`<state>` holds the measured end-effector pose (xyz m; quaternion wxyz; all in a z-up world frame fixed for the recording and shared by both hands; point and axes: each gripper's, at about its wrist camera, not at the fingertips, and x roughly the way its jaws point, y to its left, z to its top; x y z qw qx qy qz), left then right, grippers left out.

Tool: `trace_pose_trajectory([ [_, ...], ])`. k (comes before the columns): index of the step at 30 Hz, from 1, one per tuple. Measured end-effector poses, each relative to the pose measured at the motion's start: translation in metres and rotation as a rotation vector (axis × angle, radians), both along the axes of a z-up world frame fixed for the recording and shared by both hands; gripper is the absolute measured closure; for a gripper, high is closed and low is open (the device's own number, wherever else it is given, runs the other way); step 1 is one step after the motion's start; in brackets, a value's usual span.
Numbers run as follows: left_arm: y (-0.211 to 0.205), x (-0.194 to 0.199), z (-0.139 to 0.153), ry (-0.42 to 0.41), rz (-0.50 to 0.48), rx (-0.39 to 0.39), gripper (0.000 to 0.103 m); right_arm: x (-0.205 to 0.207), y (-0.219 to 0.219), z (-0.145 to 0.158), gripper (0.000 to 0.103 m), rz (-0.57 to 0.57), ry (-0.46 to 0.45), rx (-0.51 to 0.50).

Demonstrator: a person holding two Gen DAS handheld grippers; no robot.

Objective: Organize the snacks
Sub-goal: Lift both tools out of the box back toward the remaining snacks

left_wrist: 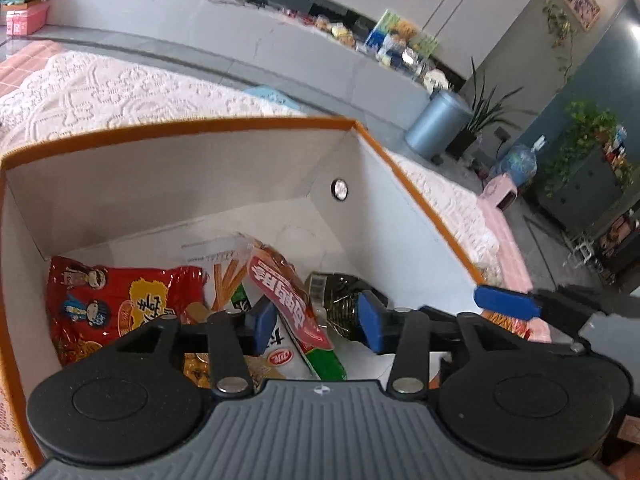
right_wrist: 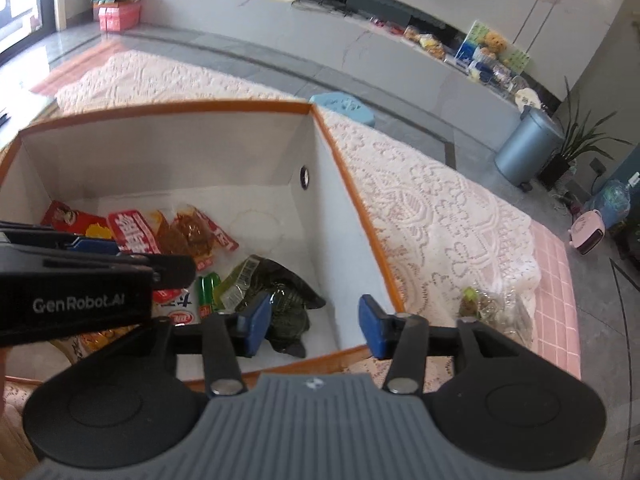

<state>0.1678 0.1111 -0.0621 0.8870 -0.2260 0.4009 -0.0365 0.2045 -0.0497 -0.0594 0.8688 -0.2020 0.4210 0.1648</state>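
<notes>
An open box with an orange rim [left_wrist: 180, 130] [right_wrist: 168, 106] holds several snacks. In the left wrist view a big red bag [left_wrist: 100, 304] lies at the left, a red and green packet [left_wrist: 288, 300] in the middle and a dark green pack [left_wrist: 340, 300] at the right. My left gripper [left_wrist: 316, 326] is open above the box with the red and green packet between its fingers, not touching. My right gripper [right_wrist: 312, 328] is open and empty over the box's near right corner, above the dark green pack [right_wrist: 280, 308]. A clear snack bag [right_wrist: 492, 308] lies on the cloth outside the box.
The box stands on a white lace cloth [right_wrist: 420, 200] over a pink tiled surface [right_wrist: 556, 300]. A grey bin [right_wrist: 528, 152], plants and a pink heater [right_wrist: 588, 232] stand on the floor at the right. A long grey bench [right_wrist: 320, 32] with clutter runs behind.
</notes>
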Motion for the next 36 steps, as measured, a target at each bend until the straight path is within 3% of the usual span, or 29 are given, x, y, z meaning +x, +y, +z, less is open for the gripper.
trace_pose_trajectory([
  [6, 0.0, -0.017, 0.011, -0.115, 0.019, 0.014, 0.038, -0.032, -0.014, 0.015, 0.043, -0.043, -0.112, 0.059],
  [10, -0.012, -0.027, 0.022, -0.213, -0.035, 0.028, 0.025, -0.058, -0.033, 0.026, 0.04, -0.091, -0.201, 0.129],
  [17, -0.047, -0.052, 0.039, -0.361, -0.128, 0.192, 0.019, -0.095, -0.074, 0.039, 0.033, -0.196, -0.299, 0.25],
  [25, -0.075, -0.07, 0.046, -0.362, -0.141, 0.202, 0.019, -0.119, -0.114, 0.031, 0.029, -0.279, -0.311, 0.275],
  [36, -0.135, -0.088, 0.049, -0.379, -0.332, 0.28, 0.022, -0.135, -0.17, 0.019, 0.024, -0.387, -0.299, 0.28],
])
